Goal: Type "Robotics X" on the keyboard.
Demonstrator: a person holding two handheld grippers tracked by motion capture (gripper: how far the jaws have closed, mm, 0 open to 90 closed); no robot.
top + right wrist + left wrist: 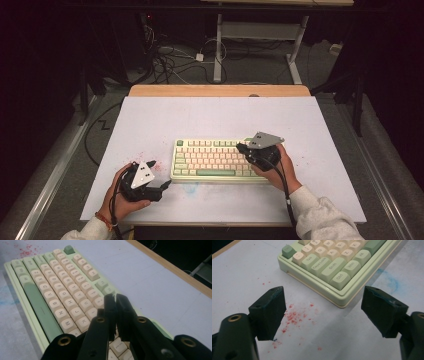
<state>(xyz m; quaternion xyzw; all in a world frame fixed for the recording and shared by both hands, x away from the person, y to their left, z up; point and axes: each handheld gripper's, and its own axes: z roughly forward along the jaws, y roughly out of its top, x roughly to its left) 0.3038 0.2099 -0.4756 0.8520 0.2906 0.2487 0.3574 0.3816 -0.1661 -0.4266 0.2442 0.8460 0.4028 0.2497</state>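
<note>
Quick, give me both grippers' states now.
Left gripper: open, holding nothing, beside the keyboard.
Right gripper: shut, empty, over the keyboard's keys.

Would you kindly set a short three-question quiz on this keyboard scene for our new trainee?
1. True or false: the left gripper has its jaws wide apart.
2. Which part of the keyboard is the right gripper above: A) its left end, B) its right end, C) the space bar?
3. What colour are the specks on the white mat beside the keyboard's corner?

Key:
1. True, nothing between them.
2. B.
3. Red.
</note>
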